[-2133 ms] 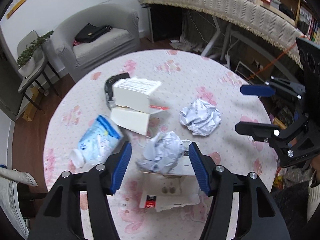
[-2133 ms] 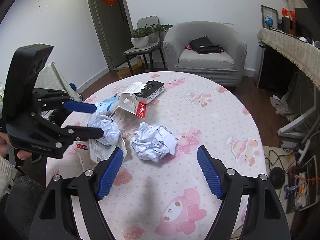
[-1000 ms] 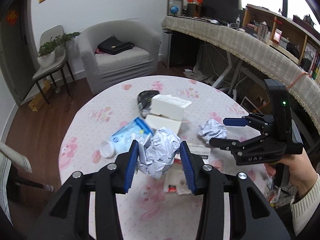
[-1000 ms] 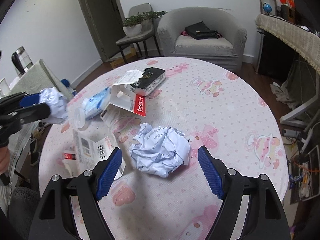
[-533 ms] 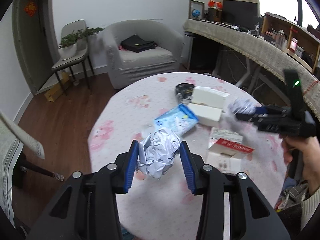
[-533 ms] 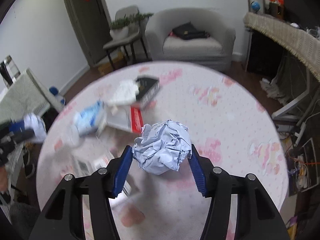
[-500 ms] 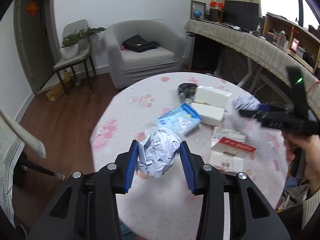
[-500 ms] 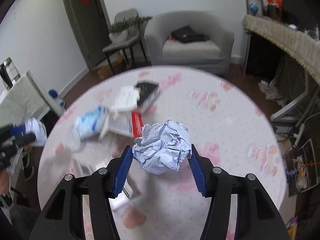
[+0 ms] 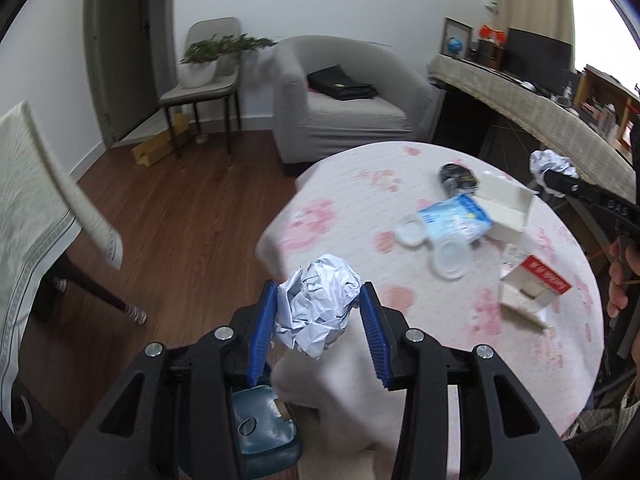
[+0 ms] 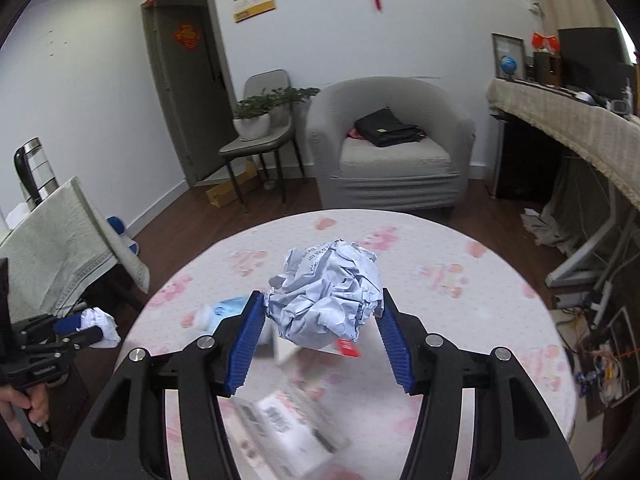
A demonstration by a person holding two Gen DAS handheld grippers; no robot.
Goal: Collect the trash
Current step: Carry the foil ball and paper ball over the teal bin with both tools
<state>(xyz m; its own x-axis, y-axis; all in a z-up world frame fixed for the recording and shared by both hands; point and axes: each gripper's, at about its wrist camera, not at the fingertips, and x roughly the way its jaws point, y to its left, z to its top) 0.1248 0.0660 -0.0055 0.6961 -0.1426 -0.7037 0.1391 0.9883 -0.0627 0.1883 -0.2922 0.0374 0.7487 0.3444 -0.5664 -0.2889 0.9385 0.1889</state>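
Left wrist view: my left gripper (image 9: 318, 318) pinches a paper ball (image 9: 318, 308) past the table (image 9: 472, 360) edge, a blue bin (image 9: 260, 432) at six o'clock. I should centre the ball over it before letting go, though the fingers hide most of its mouth. At three o'clock my right gripper (image 10: 322, 334) clamps another paper wad (image 10: 326, 302) above the blurred litter.

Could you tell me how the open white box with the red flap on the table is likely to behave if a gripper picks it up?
The white box with the red flap looks like thin, empty card, so it is probably light. Standing open, its walls would likely buckle under a firm squeeze. The loose flap may swing or fold when it leaves the table.
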